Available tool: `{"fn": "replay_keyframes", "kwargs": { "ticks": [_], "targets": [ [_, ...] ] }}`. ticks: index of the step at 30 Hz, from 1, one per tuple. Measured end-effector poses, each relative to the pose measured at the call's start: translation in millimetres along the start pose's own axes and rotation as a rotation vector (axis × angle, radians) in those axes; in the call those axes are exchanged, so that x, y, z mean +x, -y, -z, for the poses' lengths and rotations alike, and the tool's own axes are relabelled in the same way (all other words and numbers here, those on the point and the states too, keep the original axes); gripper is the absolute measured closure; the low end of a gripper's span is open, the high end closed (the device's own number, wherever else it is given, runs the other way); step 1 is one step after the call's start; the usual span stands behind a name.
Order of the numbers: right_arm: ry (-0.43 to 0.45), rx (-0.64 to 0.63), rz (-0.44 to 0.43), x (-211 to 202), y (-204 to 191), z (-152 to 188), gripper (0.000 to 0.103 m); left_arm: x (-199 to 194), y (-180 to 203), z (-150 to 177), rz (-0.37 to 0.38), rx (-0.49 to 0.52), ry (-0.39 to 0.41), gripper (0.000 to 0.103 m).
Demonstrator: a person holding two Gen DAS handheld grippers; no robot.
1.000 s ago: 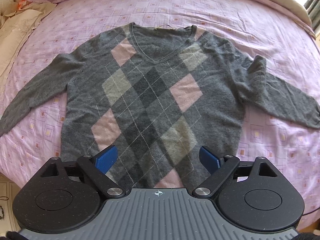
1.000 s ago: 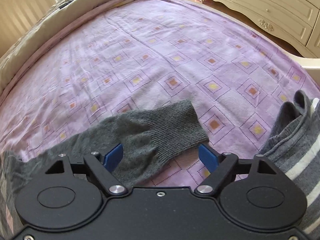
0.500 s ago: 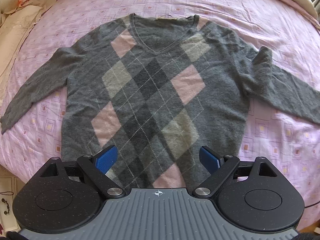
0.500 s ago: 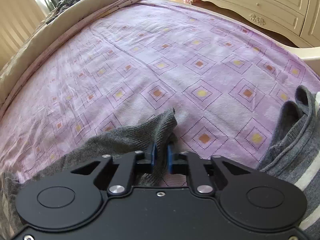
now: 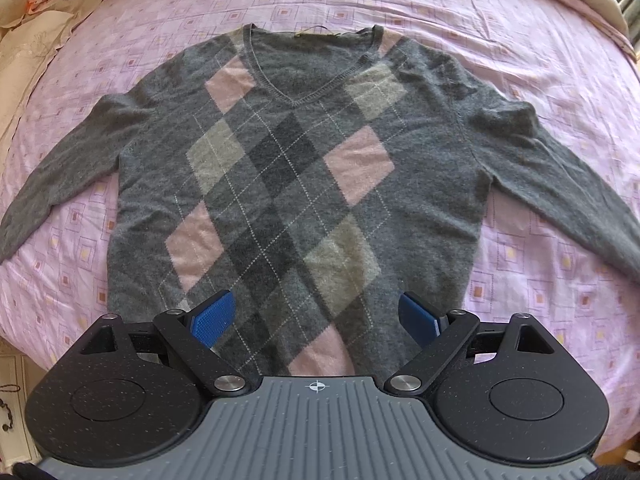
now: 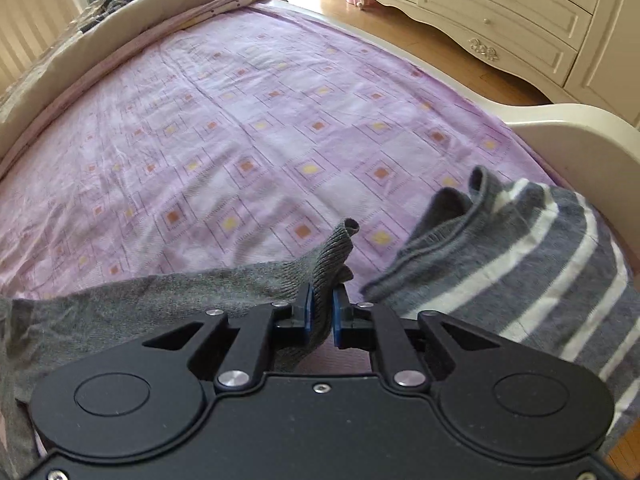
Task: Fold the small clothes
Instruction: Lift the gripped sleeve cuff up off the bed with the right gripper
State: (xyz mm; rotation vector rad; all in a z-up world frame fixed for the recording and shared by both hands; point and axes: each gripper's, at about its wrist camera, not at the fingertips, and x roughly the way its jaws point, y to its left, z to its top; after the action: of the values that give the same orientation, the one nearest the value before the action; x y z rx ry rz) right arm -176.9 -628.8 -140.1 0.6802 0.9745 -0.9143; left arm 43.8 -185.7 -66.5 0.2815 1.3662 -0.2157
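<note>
A grey V-neck sweater [image 5: 296, 184] with pink, beige and dark argyle diamonds lies face up on the purple patterned bedsheet [image 5: 460, 8], both sleeves spread out to the sides. My left gripper [image 5: 314, 318] hovers open above its bottom hem, blue pads wide apart, holding nothing. In the right wrist view, my right gripper [image 6: 320, 314] is shut on the ribbed cuff of the sweater's grey sleeve [image 6: 208, 292], which is lifted off the sheet. The cuff end [image 6: 340, 244] sticks up past the fingers.
A grey garment with white stripes [image 6: 532, 268] sits folded at the bed's right edge, next to the held cuff. A cream footboard [image 6: 568, 124] and a cream dresser [image 6: 520, 12] lie beyond. Beige bedding [image 5: 28, 40] is bunched at the far left.
My right gripper went from open around the sleeve cuff to shut on it, then lifted it and carried it toward the striped garment. The left gripper drew back slightly, still open.
</note>
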Motion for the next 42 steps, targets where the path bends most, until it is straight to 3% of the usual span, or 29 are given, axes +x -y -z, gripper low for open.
{"fn": "replay_keyframes", "kwargs": {
  "ticks": [8,19,31,42],
  "targets": [
    [0.054,0.046,-0.044,-16,-11,2,0.088,-6,-1,2,-0.007,0.021,0.034,0.013],
    [0.149,-0.046,-0.179,-66,-93,-10,0.088,-4,-36,4,0.023,-0.016,0.057,0.013],
    [0.172,-0.174,-0.369,-131,-265,30,0.088,8,-121,-3,0.074,-0.006,0.088,0.013],
    [0.062,-0.342,-0.562,-149,-456,124,0.088,28,-231,-15,0.028,-0.003,0.104,0.013]
  ]
}}
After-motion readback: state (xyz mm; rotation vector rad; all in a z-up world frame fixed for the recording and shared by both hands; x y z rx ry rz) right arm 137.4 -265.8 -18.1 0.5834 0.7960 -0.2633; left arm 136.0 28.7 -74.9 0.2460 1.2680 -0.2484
